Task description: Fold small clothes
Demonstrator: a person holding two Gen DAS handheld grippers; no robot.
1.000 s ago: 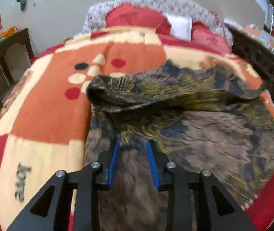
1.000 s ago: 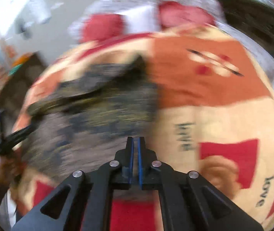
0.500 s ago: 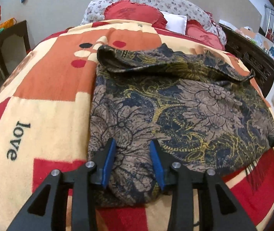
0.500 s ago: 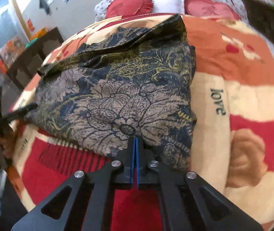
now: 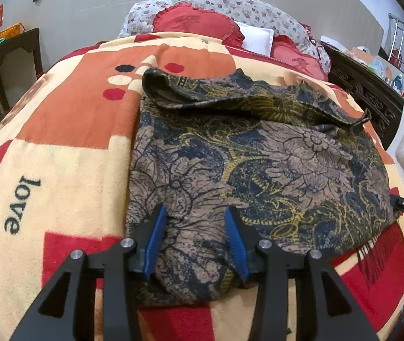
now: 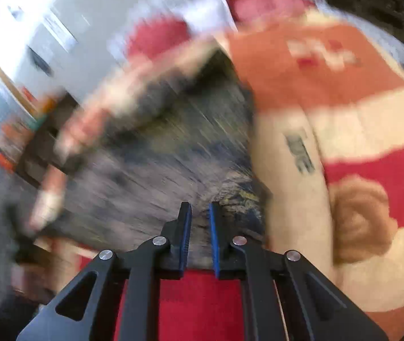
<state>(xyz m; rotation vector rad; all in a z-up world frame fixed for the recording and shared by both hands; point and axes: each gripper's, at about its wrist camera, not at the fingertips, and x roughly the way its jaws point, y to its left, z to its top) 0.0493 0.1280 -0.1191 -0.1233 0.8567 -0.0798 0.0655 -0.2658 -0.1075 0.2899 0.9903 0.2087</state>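
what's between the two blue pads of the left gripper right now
In the left wrist view, the open left gripper has the near end of the brown and navy floral patterned garment between its blue pads, lying on the orange, cream and red blanket.

1. The garment (image 5: 258,164) is showing brown, navy and mustard-yellow flowers (outlined in dark ink).
2. The blanket (image 5: 68,130) is displaying orange, cream and red blocks, with black "love" lettering.
3. The left gripper (image 5: 196,236) is showing black arms and blue pads (image 5: 156,236).
4. Red cushions (image 5: 199,25) are lying against a floral-speckled pillow (image 5: 258,11).
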